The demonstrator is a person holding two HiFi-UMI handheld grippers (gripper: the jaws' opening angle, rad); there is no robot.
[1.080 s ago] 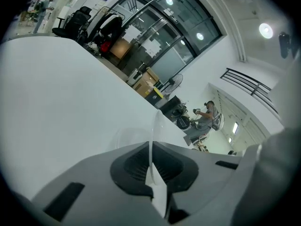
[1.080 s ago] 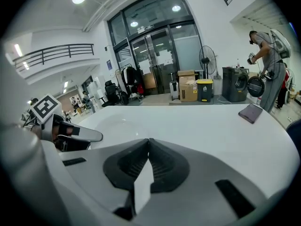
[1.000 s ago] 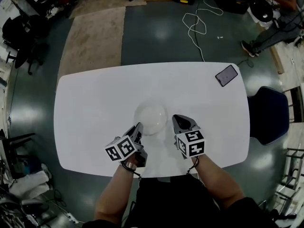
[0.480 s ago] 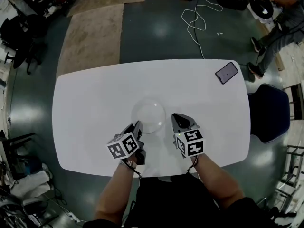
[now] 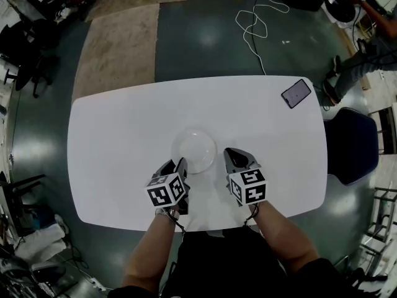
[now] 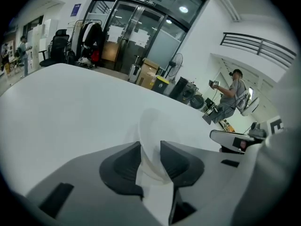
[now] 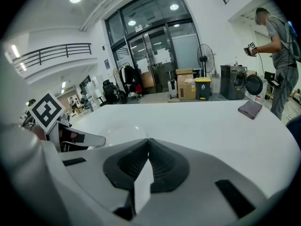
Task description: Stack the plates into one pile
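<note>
A white plate pile [image 5: 194, 151] lies in the middle of the white table [image 5: 124, 135], nearer the front edge. My left gripper [image 5: 180, 166] is at the pile's near-left rim. In the left gripper view the plate's rim [image 6: 151, 131] stands between the jaws, which are opening, with a gap on each side. My right gripper [image 5: 232, 157] rests just right of the pile, shut and empty. In the right gripper view its jaws [image 7: 148, 142] meet, and the plate [image 7: 117, 128] shows to their left.
A dark phone [image 5: 296, 94] lies near the table's far right corner. A blue chair [image 5: 350, 148] stands at the table's right end. A white cable [image 5: 254, 23] lies on the floor beyond. A person [image 7: 280, 46] stands off to the right.
The left gripper has rolled, its marker cube turning, and its jaws have spread off the plate's rim. The pile and the right gripper have stayed put.
</note>
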